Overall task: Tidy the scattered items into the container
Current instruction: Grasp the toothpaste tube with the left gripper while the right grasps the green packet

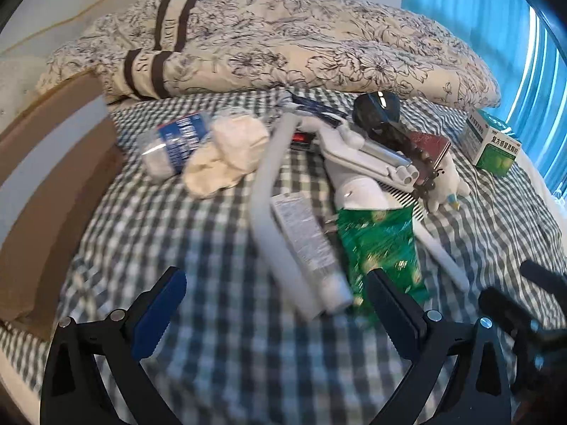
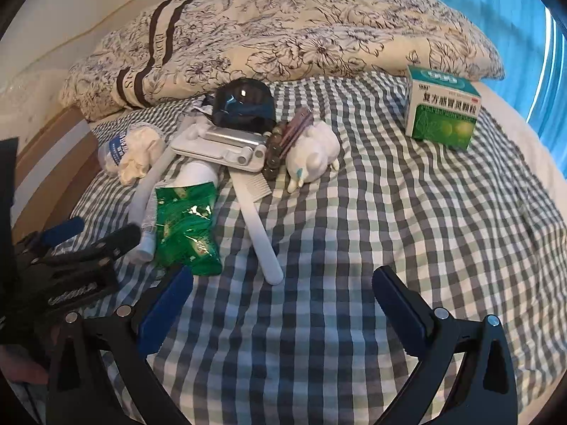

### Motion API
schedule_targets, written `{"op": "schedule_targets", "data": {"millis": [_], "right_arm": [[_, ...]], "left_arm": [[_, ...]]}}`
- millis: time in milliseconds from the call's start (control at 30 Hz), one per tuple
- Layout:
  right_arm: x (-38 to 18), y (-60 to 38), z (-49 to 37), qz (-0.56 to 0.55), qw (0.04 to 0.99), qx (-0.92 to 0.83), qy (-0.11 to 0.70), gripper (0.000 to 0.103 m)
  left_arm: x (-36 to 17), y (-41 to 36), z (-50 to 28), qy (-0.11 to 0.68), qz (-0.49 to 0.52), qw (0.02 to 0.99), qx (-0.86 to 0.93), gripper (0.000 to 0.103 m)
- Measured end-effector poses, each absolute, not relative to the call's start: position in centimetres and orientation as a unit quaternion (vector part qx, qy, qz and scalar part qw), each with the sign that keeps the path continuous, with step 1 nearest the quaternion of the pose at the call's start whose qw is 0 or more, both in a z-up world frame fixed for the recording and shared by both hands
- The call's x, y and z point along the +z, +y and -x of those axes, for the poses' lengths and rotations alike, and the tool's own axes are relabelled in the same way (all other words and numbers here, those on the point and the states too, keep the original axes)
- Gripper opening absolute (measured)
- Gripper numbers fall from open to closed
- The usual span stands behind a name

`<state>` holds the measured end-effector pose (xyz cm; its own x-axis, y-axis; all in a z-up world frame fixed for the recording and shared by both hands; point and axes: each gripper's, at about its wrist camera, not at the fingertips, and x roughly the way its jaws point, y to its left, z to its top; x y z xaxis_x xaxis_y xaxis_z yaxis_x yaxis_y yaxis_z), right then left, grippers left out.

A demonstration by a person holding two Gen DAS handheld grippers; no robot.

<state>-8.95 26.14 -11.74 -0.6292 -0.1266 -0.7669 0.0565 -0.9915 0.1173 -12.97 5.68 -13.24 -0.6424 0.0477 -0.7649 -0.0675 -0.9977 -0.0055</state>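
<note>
Left gripper (image 1: pixel 274 304) open, empty, hovering low over the checked bed (image 1: pixel 219 354). Right gripper (image 2: pixel 281 304) also open, empty, over bare sheet.

Key relation: the tube (image 1: pixel 308 244) lies just ahead of the left gripper, between its fingers' line of sight, cap end nearest, long axis running away and slightly left. The green packet (image 1: pixel 382 248) sits touching it on the right, partly in front of the right finger. Left gripper is nearer both; from the right wrist view the pile lies up and to the left, the comb (image 2: pixel 258 226) handle closest.

Tube: white, label with small print, blurred. Packet: shiny green foil, crumpled. Rest of the pile behind: socks (image 1: pixel 226 159), bottle (image 1: pixel 173 145), soft toy (image 2: pixel 312 156), all touching or overlapping. Medicine box (image 2: pixel 443 109) well apart to the right. The container is not clearly in view; cannot tell where it is.
</note>
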Motion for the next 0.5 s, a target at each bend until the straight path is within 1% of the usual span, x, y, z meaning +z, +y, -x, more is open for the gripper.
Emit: {"op": "schedule_targets", "data": {"millis": [100,133,200,267,333,433,467,500], "right_arm": [[-12.2,26.7,8.8,-0.432,0.052,-0.899,-0.056,0.102],[-12.3,26.9,8.8,-0.433,0.052,-0.898,-0.059,0.102],[-12.5,27.1,8.8,-0.435,0.051,-0.897,-0.061,0.102],[-12.7,27.2,8.9,-0.439,0.047,-0.895,-0.064,0.102],[-12.7,27.2,8.9,-0.442,0.047,-0.893,-0.071,0.102],[-12.2,27.1,8.6,-0.436,0.054,-0.895,-0.079,0.102],[-12.0,27.0,8.5,-0.434,0.054,-0.896,-0.079,0.102],[-11.9,27.0,8.4,-0.433,0.053,-0.897,-0.078,0.102]], "left_arm": [[-14.5,5.8,14.4,0.033,0.434,0.002,0.9,0.103],[-14.9,5.4,14.7,0.024,0.44,0.0,0.898,0.103],[-15.4,4.4,14.9,-0.018,0.449,0.011,0.893,0.103],[-15.5,4.3,14.8,-0.027,0.454,0.009,0.891,0.103],[-15.4,5.0,14.6,-0.005,0.451,0.008,0.892,0.103],[-15.4,6.6,14.3,0.027,0.451,0.039,0.891,0.103],[-15.6,7.0,14.3,0.03,0.454,0.05,0.889,0.101],[-15.9,7.3,14.4,0.033,0.46,0.059,0.886,0.097]]}}
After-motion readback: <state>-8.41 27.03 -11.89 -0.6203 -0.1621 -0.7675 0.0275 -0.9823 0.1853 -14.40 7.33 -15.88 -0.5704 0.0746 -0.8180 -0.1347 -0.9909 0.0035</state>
